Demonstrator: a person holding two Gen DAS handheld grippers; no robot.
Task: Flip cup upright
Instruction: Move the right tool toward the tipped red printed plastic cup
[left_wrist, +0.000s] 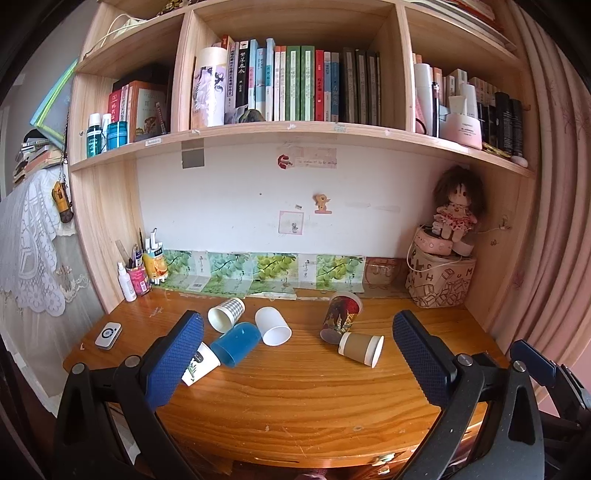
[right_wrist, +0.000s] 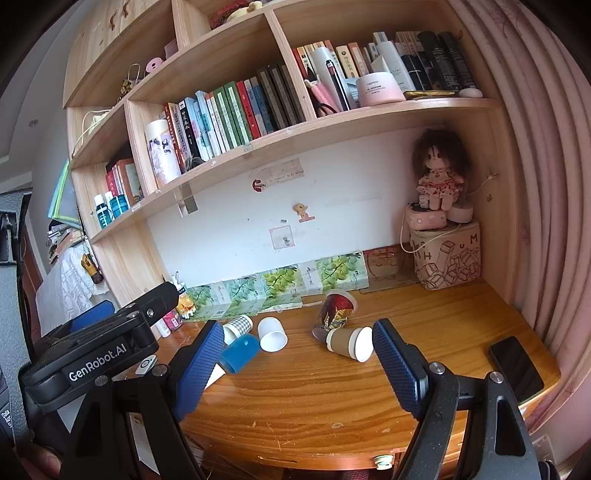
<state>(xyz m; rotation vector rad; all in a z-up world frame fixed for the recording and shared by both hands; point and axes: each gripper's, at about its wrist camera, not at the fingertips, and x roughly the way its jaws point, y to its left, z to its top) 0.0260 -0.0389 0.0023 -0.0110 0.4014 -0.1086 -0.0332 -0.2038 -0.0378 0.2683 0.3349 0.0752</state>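
Observation:
Several cups lie on their sides on the wooden desk (left_wrist: 295, 391): a checked paper cup (left_wrist: 226, 314), a blue plastic cup (left_wrist: 236, 343), a plain white cup (left_wrist: 272, 325), a white cup with a leaf print (left_wrist: 201, 363), a red patterned cup (left_wrist: 340, 315) and a brown sleeved cup (left_wrist: 361, 348). My left gripper (left_wrist: 295, 332) is open and empty, held above the desk's near side. My right gripper (right_wrist: 297, 341) is open and empty too, with the brown cup (right_wrist: 349, 343) just left of its right finger. The blue cup (right_wrist: 240, 352) lies by its left finger.
A white remote (left_wrist: 108, 334) lies at the desk's left. A black phone (right_wrist: 516, 368) lies at the right edge. A pen holder and bottle (left_wrist: 135, 278) stand back left, a printed storage box with a doll (left_wrist: 441, 277) back right. Bookshelves hang above.

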